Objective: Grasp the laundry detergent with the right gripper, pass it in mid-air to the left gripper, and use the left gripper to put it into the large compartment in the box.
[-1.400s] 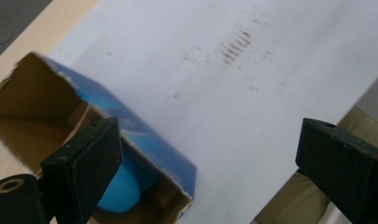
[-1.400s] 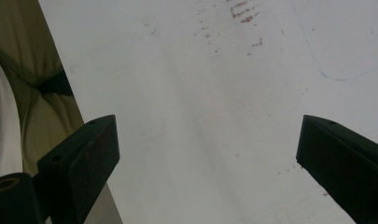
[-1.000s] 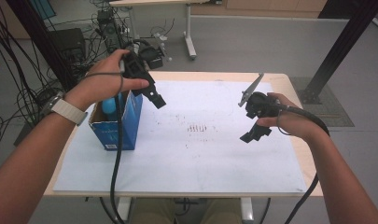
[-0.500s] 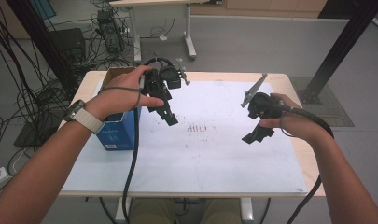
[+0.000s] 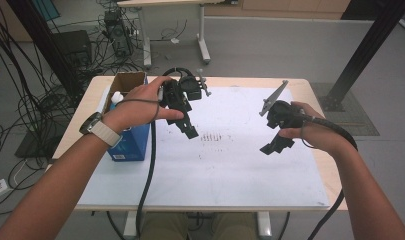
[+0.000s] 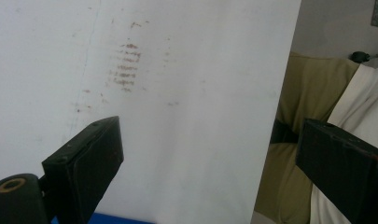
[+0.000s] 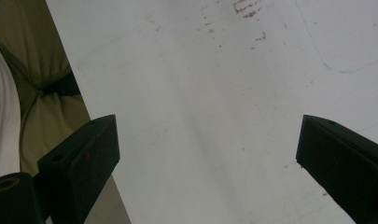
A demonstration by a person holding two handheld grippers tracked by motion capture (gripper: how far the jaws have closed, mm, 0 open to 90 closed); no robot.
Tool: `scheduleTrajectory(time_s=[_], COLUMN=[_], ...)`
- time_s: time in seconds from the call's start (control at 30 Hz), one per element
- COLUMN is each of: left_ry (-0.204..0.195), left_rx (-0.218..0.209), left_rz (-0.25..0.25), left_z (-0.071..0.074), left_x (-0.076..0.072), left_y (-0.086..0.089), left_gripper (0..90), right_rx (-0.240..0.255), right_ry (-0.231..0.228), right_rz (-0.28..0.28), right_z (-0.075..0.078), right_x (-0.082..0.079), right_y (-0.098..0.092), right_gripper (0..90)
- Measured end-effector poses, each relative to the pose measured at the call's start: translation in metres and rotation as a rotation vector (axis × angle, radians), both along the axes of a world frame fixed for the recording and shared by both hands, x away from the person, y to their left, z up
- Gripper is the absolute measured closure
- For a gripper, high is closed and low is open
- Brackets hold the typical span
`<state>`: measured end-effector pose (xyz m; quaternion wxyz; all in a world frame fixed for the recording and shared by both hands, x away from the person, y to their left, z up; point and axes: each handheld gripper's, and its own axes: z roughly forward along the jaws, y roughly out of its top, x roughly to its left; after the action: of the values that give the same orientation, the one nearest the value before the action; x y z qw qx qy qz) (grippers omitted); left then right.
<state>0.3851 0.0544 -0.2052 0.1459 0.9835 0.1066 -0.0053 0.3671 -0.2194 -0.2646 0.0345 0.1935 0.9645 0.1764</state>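
1. High view: the left gripper [image 5: 189,131] hangs in the air over the white sheet [image 5: 215,165], just right of the blue box [image 5: 132,142], its black tip pointing down at the sheet.
2. Nothing sits between its jaws, and the left hand [image 5: 140,102] wraps the body from the box side; a watch [image 5: 92,123] shows on that wrist.
3. The box stands open-topped at the sheet's left edge, with a white bottle [image 5: 117,98] poking out of it; the gripper's cable [image 5: 149,175] drops past the box's right face.
4. Over on the far side from the box, the right gripper [image 5: 276,146] hovers above the sheet too, held by the right hand [image 5: 310,131], well apart from the left one.
5. Between the two grippers lies a patch of brown marks [image 5: 215,136] on the sheet, right of the box.
6. Left gripper view: jaws spread wide, nothing between them, bare sheet [image 6: 177,93] below and the brown marks [image 6: 126,65] ahead; a sliver of the blue box [image 6: 107,218] peeks in at the bottom.
7. Beyond the sheet's edge, olive trousers [image 6: 298,84] and a white shirt [image 6: 364,98].
8. Right gripper view: jaws again wide apart and empty, sheet [image 7: 214,116] beneath, brown marks [image 7: 247,11] at the top, the trousers [image 7: 42,112] off to the side.
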Motion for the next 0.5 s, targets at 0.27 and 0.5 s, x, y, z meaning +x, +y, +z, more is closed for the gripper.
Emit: scheduleTrajectory(time_s=[0.27,0.5], left_ry=[-0.002,-0.012], left_rx=[-0.019,-0.028], left_rz=[0.006,0.012], left_z=[-0.003,-0.0027], left_x=[-0.0018,-0.0026], left_y=[-0.0001,0.0011], left_gripper=[8.0,8.1], right_rx=[0.005,0.007], right_ry=[0.003,0.003], right_rz=[0.001,0.001], right_z=[-0.004,-0.0059], right_x=[0.0009,0.0002], right_y=[0.0003,0.0011], right_gripper=[5.9,5.9])
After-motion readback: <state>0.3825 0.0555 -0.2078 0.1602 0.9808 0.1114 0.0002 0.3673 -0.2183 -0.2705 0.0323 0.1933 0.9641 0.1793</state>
